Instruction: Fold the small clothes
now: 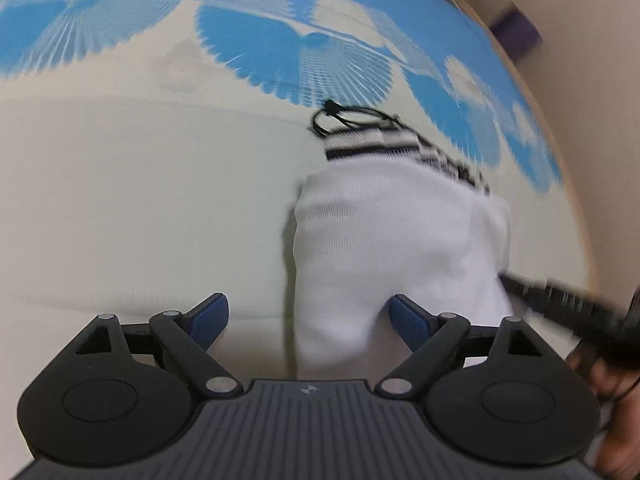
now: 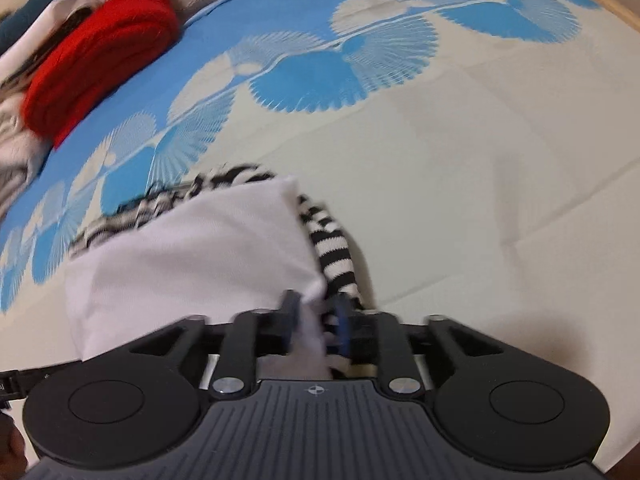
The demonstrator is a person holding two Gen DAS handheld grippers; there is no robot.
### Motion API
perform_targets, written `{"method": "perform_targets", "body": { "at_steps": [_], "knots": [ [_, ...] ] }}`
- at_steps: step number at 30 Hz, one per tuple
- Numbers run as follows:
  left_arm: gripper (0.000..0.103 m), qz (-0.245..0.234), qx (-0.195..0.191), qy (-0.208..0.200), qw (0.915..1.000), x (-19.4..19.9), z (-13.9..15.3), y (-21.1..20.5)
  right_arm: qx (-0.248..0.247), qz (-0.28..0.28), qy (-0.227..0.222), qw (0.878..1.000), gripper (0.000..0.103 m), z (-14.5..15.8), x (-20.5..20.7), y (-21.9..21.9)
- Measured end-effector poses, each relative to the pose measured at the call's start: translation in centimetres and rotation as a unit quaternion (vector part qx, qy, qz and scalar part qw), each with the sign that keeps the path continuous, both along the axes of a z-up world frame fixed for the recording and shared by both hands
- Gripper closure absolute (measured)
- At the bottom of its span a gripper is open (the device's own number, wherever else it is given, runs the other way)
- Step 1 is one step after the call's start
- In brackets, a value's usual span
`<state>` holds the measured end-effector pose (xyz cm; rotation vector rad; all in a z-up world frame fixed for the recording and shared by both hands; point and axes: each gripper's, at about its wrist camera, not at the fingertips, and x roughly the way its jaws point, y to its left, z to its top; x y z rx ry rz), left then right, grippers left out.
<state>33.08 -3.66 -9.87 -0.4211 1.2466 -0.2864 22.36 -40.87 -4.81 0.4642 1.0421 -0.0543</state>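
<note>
Here, the right tool [image 2: 316, 320] has its two blue pads pressed close on a bunch of cloth: the corner of a small white garment [image 2: 192, 256] together with its black-and-white striped trim [image 2: 336, 256]. The cloth runs from between the pads out and to the left, the white body lying in a folded slab with the striped part peeking out along its far edge and curling down the right side toward the pads.

The left tool [image 1: 308, 316] stands wide apart, its blue pads [image 1: 212, 320] well separated. The white garment [image 1: 392, 248] reaches down between them, close against the pad on the right of that view, though nothing is pinched. At the far end of the garment the striped band [image 1: 372, 144] shows, and just beyond it a thin black looped cord [image 1: 348, 118] lies on the surface. The dark body of the right tool comes in from the right edge of this view, blurred, at the garment's edge.

Everything rests on a pale sheet with blue fan-shaped prints [image 2: 460, 152]. Farther off, at the upper left of the right view, a red knitted item [image 2: 100, 56] sits in a heap of other clothes [image 2: 24, 80], well apart from the garment.
</note>
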Motion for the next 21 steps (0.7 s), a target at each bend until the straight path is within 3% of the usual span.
{"method": "perform_targets", "body": {
  "at_steps": [1, 2, 4, 6, 8, 10, 11, 15, 17, 18, 20, 21],
  "knots": [
    [0.012, 0.028, -0.033, 0.009, 0.999, 0.2, 0.0, 1.0, 0.001, -0.013, -0.002, 1.0, 0.05, 0.2, -0.2, -0.3],
    [0.012, 0.051, -0.056, 0.009, 0.9971, 0.4, 0.2, 1.6, 0.002, -0.023, -0.008, 1.0, 0.046, 0.4, -0.5, -0.6],
    [0.012, 0.088, -0.101, -0.007, 0.991, 0.3, 1.0, 2.9, 0.014, -0.03, -0.021, 0.999, 0.046, 0.9, -1.0, -1.0],
    [0.012, 0.08, -0.129, -0.014, 0.9882, 0.5, 1.2, 2.9, 0.034, -0.023, -0.033, 0.999, 0.045, 1.3, -1.4, -1.2],
    [0.011, 0.057, -0.13, 0.002, 0.9899, 0.7, 0.9, 1.8, 0.049, 0.003, -0.029, 0.998, 0.04, 1.2, -1.6, -0.8],
    [0.011, 0.02, -0.1, 0.018, 0.9946, 0.8, 0.2, 0.1, 0.047, 0.031, -0.001, 0.998, 0.028, 0.3, -1.4, -0.1],
    [0.011, 0.009, -0.087, 0.021, 0.996, 0.9, -0.1, -0.6, 0.044, 0.043, 0.016, 0.998, 0.028, -0.2, -1.2, 0.3],
    [0.011, 0.021, -0.086, 0.042, 0.9952, 1.1, -1.8, -1.5, 0.033, 0.058, 0.038, 0.997, 0.025, -1.6, -0.9, 1.2],
    [0.012, 0.024, -0.089, 0.04, 0.995, 1.0, -2.2, -1.9, 0.047, 0.053, 0.043, 0.997, 0.026, -1.9, -0.6, 1.1],
    [0.015, 0.022, -0.087, 0.034, 0.9954, 1.1, -2.0, -2.1, 0.055, 0.052, 0.044, 0.996, 0.032, -2.0, -0.7, 1.2],
    [0.027, 0.013, -0.077, 0.011, 0.9969, 0.9, -1.7, -2.5, 0.071, 0.059, 0.038, 0.995, 0.055, -1.9, -0.6, 1.7],
    [0.039, 0.013, -0.074, 0.003, 0.9972, 0.9, -1.6, -2.5, 0.071, 0.062, 0.033, 0.995, 0.066, -1.7, -0.6, 2.1]
  ]
}}
